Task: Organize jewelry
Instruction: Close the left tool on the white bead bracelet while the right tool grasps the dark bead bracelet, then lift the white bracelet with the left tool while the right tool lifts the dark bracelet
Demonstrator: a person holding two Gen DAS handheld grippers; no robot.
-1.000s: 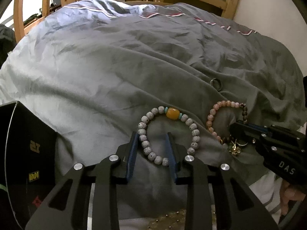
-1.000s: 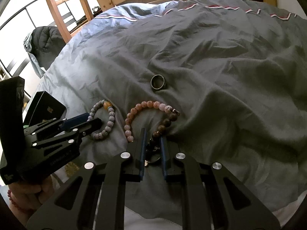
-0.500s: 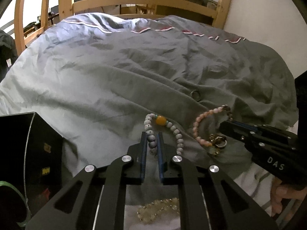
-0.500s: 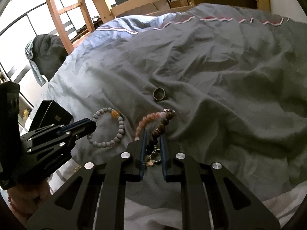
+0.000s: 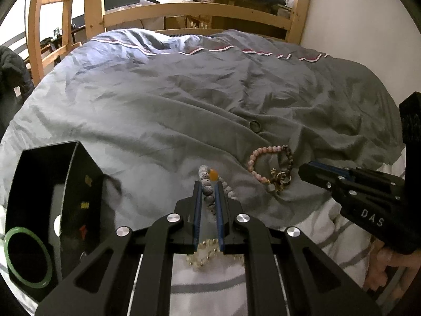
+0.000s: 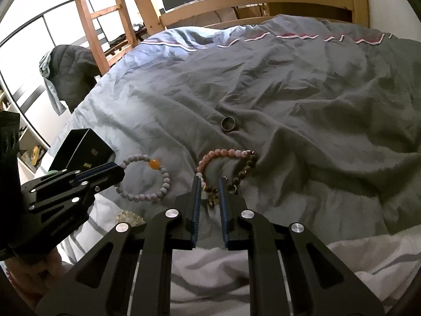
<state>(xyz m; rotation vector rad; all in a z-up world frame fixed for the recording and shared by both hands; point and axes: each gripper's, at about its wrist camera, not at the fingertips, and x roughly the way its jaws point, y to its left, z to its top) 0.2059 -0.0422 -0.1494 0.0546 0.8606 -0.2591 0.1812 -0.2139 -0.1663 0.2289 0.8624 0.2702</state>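
Both claws pinching bracelets, right of the black box (image 5: 52, 205)

Left gripper (image 5: 208, 184) clamped on grey bracelet (image 5: 208, 189), right gripper (image 6: 209, 184) on pink bracelet (image 6: 226, 154); best lifted slowly, clear of the blanket (image 5: 158, 110), then carried boxward.

The near beads of the grey beaded bracelet (image 5: 208, 184) are hidden between the left gripper (image 5: 208, 188) fingers; the clear-bead bracelet (image 5: 204, 256) at the duvet's (image 5: 158, 100) near edge shows only in part behind the gripper body; the green bangle (image 5: 26, 256) in the black box (image 5: 44, 163) is cut by the left picture edge; the box's small labels are too blurred to read; the charms on the pink and brown bracelet (image 6: 226, 154) are too small to make out.
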